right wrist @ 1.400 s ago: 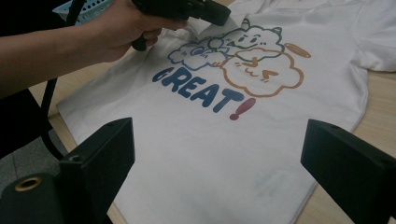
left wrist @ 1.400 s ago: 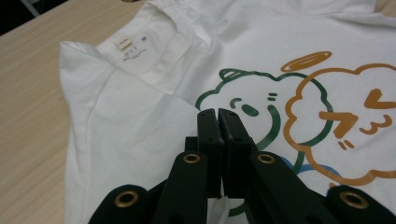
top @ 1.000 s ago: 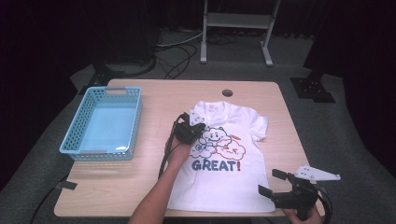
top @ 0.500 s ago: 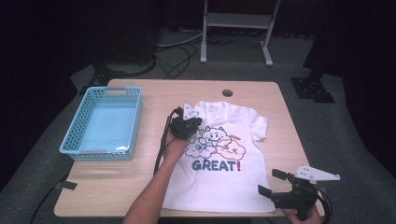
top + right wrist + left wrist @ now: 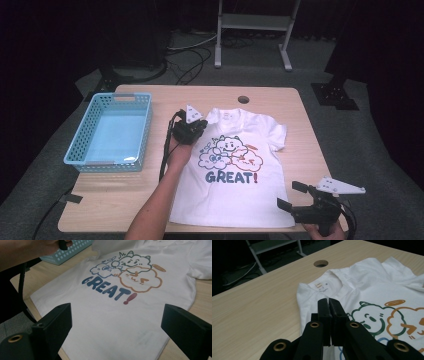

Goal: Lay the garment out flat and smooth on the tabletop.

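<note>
Worktop (image 5: 125, 200) carries white T-shirt (image 5: 245, 200), spread flat btwn both tongs. Blue basket (image 5: 145, 130) sits beyond left tongs' outer side. Left tongs (image 5: 328, 305), jaws together on nothing, have moved up to shirt's collar-side shoulder; prob. prepping a fold. Right tongs (image 5: 290, 196) wide apart, empty, by hem corner.

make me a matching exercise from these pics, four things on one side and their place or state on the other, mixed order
Things:
1. basket
2. t-shirt
3. left hand-held gripper
4. right hand-held gripper

Place or state:
a. jaws wide apart, at the near right corner of the table
b. light blue, on the left side of the table
c. jaws pressed together, over the shirt's shoulder area
d. white, spread flat, print facing up

Pairs: 1-b, 2-d, 3-c, 4-a
</note>
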